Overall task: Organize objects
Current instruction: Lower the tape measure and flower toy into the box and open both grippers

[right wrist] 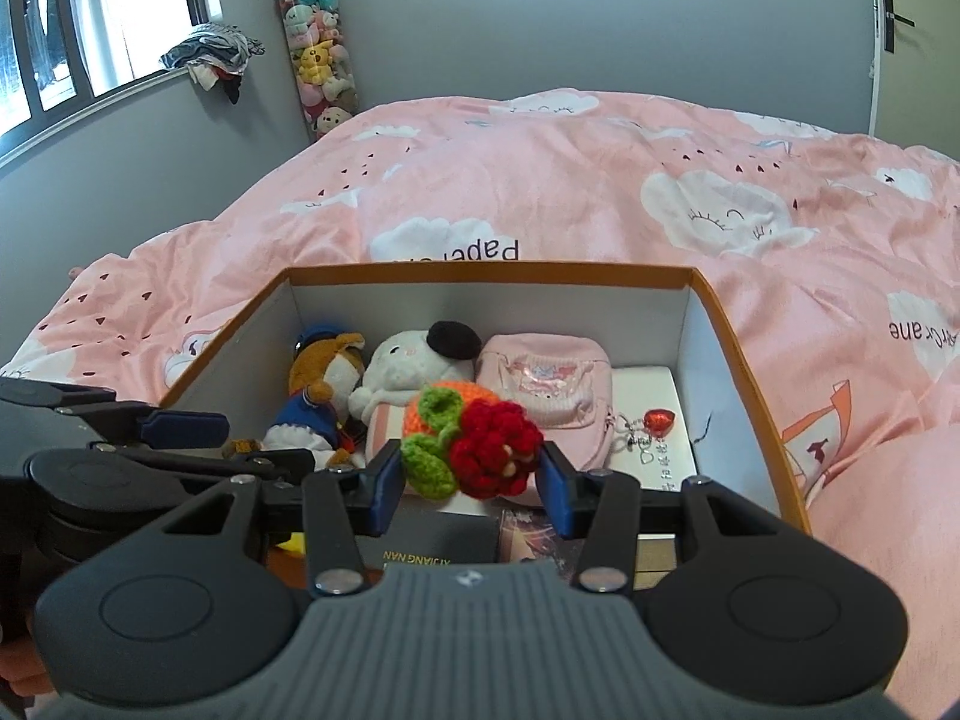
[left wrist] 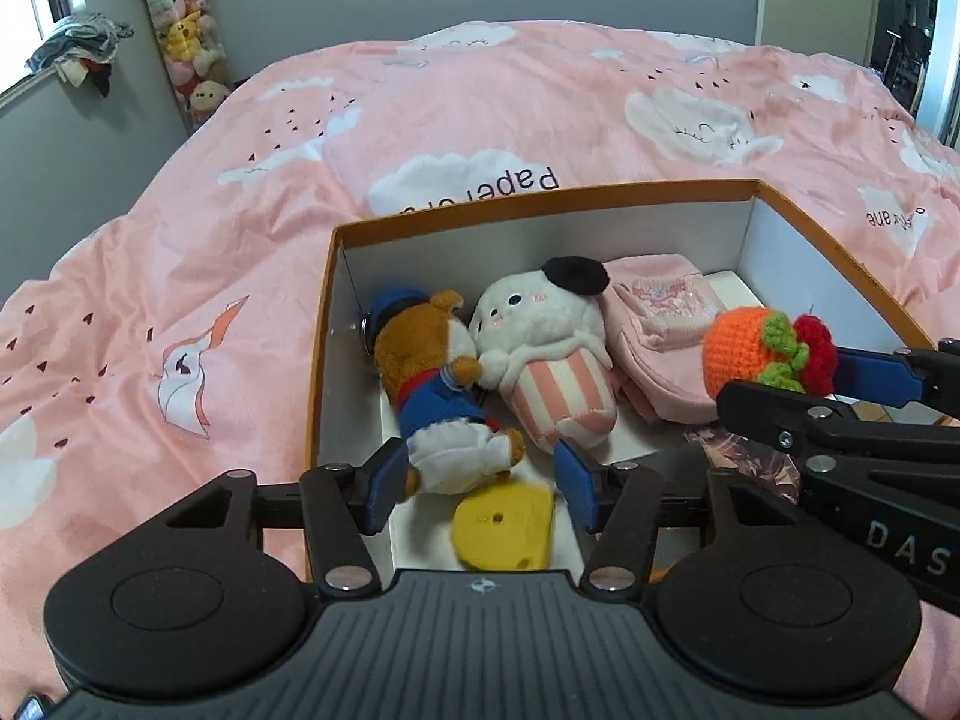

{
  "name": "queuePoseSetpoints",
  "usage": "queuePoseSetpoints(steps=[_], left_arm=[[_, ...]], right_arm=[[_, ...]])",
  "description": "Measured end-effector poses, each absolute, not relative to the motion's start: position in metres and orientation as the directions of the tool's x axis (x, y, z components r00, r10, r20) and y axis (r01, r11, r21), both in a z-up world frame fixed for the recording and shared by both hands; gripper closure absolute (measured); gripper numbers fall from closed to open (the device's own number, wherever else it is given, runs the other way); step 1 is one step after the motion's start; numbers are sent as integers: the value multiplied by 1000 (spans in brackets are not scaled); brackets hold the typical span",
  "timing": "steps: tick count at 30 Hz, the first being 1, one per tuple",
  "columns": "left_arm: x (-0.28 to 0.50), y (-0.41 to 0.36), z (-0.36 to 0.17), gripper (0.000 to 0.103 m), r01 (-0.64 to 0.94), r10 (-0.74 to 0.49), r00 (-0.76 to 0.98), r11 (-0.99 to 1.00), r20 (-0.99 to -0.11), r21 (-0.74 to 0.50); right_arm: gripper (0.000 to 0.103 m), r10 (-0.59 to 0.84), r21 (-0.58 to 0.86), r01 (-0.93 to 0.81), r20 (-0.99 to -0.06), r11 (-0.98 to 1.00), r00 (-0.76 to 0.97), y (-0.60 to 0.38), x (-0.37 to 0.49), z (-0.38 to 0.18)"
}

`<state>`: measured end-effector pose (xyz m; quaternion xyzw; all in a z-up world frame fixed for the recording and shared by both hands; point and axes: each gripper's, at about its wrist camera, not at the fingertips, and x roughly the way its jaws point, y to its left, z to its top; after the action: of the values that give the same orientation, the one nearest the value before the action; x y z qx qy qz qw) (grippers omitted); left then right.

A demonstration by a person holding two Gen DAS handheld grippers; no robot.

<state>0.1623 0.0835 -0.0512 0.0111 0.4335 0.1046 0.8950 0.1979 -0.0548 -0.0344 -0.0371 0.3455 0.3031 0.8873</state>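
Observation:
An orange-rimmed white box stands on the bed. Along its far side lie a brown bear plush in blue, a white popcorn plush and a pink pouch. My left gripper hangs open over the box's near left corner. A yellow cheese toy lies below, between its pads and free of them. My right gripper is shut on a crocheted orange toy with green leaves and a red flower, held above the box.
A pink cloud-print duvet surrounds the box. Inside the box are also a dark booklet, a picture card and a white flat case with a red heart keychain. A tube of plush toys stands in the wall corner.

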Motion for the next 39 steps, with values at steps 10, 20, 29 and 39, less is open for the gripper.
queuePoseSetpoints(steps=[10, 20, 29, 39], left_arm=[[135, 104, -25, 39, -233, 142, 719, 972, -680, -43], [109, 152, -2, 48, -335, 224, 763, 939, -606, -75], [110, 190, -28, 50, -433, 199, 715, 879, -671, -201], [111, 206, -43, 53, -487, 203, 690, 840, -695, -238]], right_arm=[[54, 509, 149, -557, -641, 817, 574, -57, 192, -30], [54, 633, 318, -596, -632, 738, 447, -37, 200, -16], [54, 696, 484, -569, -678, 664, 236, 4, 213, -37], [52, 667, 499, -538, -726, 679, 168, 32, 216, -62]])
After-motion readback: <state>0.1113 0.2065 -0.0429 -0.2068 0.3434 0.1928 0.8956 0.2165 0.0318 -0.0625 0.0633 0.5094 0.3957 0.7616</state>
